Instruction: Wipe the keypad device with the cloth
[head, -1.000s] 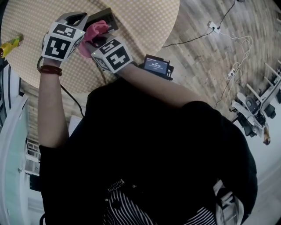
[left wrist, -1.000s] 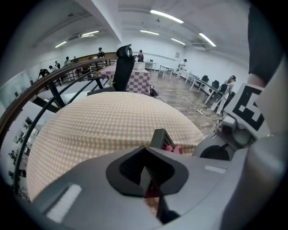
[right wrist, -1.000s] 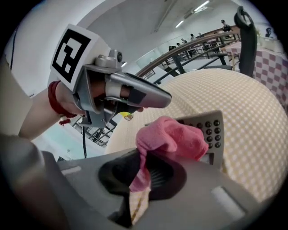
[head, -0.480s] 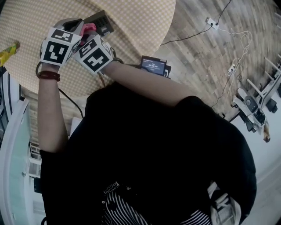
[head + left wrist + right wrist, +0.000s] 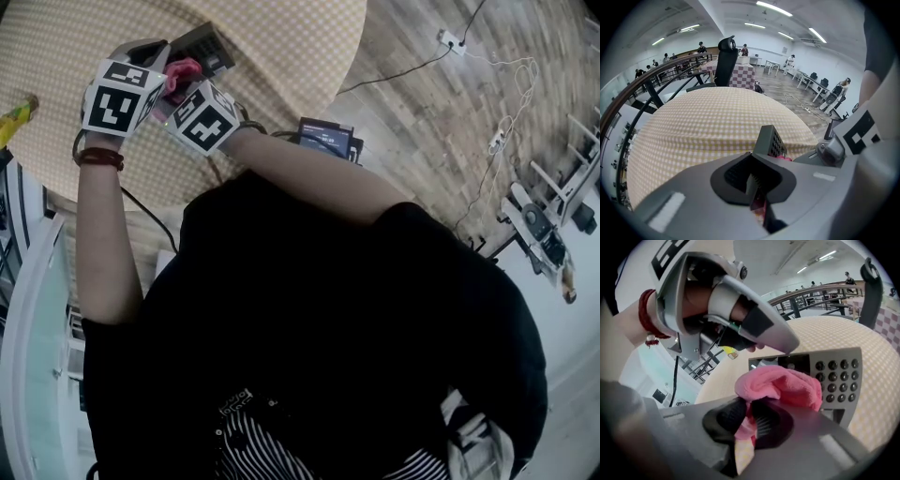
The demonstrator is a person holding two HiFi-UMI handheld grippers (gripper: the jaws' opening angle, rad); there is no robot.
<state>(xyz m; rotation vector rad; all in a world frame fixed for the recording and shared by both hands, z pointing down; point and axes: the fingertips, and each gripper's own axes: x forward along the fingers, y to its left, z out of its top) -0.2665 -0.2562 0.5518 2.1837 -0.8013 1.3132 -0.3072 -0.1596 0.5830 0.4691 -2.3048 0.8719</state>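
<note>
My left gripper (image 5: 757, 187) has its fingers clamped on the keypad device (image 5: 839, 371), which is tilted up over the bench (image 5: 703, 122) by its near edge. My right gripper (image 5: 750, 420) pinches the pink cloth (image 5: 780, 385), bunched against the keypad's face. I'd sweep across the buttons with light, even pressure and a firm left grip.
</note>
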